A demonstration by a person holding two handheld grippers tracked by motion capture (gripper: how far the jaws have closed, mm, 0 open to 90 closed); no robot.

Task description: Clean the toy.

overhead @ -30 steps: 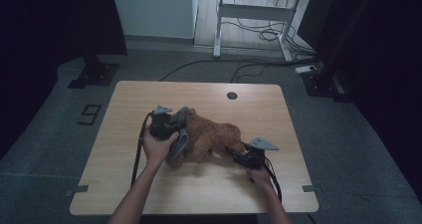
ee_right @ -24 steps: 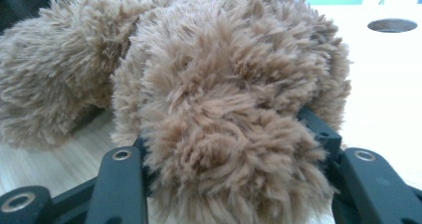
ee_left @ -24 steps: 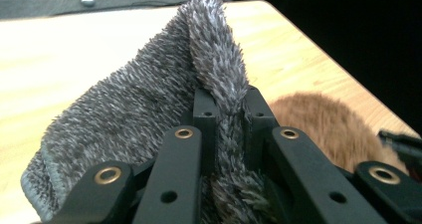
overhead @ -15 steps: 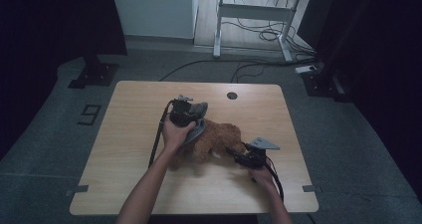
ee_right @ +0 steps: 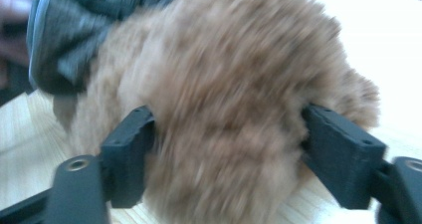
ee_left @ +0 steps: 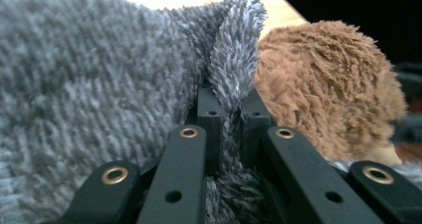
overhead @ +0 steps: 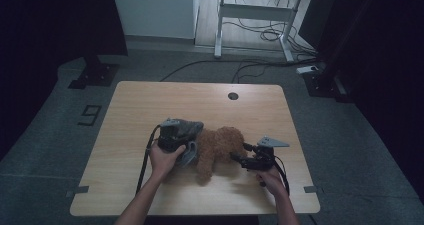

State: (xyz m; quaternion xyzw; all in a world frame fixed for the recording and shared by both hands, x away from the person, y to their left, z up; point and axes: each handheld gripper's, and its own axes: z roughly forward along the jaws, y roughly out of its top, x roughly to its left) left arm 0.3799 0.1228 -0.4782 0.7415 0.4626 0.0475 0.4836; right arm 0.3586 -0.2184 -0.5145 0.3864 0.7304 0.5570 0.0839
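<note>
Looking down from the high view, we see a brown plush toy lying a little toward our side of the pale wooden bench, with a grey fleecy cloth draped over its left end. The bench top is smooth, light-grained wood with rounded corners and a small dark round hole near its far edge.

Our left gripper sits at the cloth. In the left gripper view its jaws are nearly closed on a fold of the grey cloth — the pile stands up between the two black tips in a thin, shaggy ridge. The cloth is soft and fuzzy, its fibres tipped white, and it covers the whole left half of that view, so we cannot see how far it reaches. Just beyond the fold is the plush toy, its fur longer, curlier and a warm brown.

Our right gripper meets the toy's right end. In the right gripper view the jaws stand wide apart with the toy's rounded, furry body between them, each black pad against the fur at either side; how hard they press we cannot tell. That view is blurred, so the toy's shape there is hard to read. The grey cloth shows at the upper left, cut off by the edge.

From the high view the toy's face cannot be made out.
</note>
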